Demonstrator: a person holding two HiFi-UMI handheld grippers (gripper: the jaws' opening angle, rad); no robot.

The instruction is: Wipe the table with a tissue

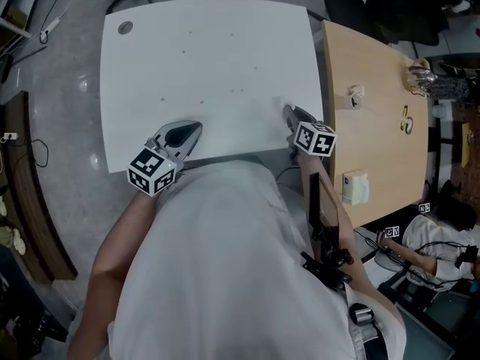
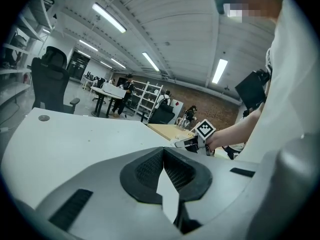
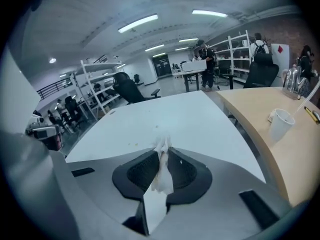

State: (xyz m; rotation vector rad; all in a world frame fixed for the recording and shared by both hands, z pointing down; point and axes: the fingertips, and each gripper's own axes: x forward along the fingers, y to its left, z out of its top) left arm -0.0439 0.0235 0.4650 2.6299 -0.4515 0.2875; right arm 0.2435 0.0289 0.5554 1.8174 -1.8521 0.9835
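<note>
At the near edge of the white counter (image 1: 210, 58), the right tool (image 3: 162, 151) pinches a crumpled white tissue (image 3: 161, 171) in its closed jaws, likely poised to start wiping. The left tool (image 2: 163, 151), closed on nothing, waits alongside. Small specks (image 1: 236, 91) dot the surface ahead. Beyond are a wooden counter (image 1: 375, 103), an office chair (image 2: 50, 79) and shelving (image 3: 95, 79).

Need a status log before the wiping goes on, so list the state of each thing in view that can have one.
left claw: shut, nothing between its jaws
right claw: shut on the tissue
tissue: crumpled, pinched between the right claw's jaws
white table: a few small specks on it
white cup: upright on the wooden table
</note>
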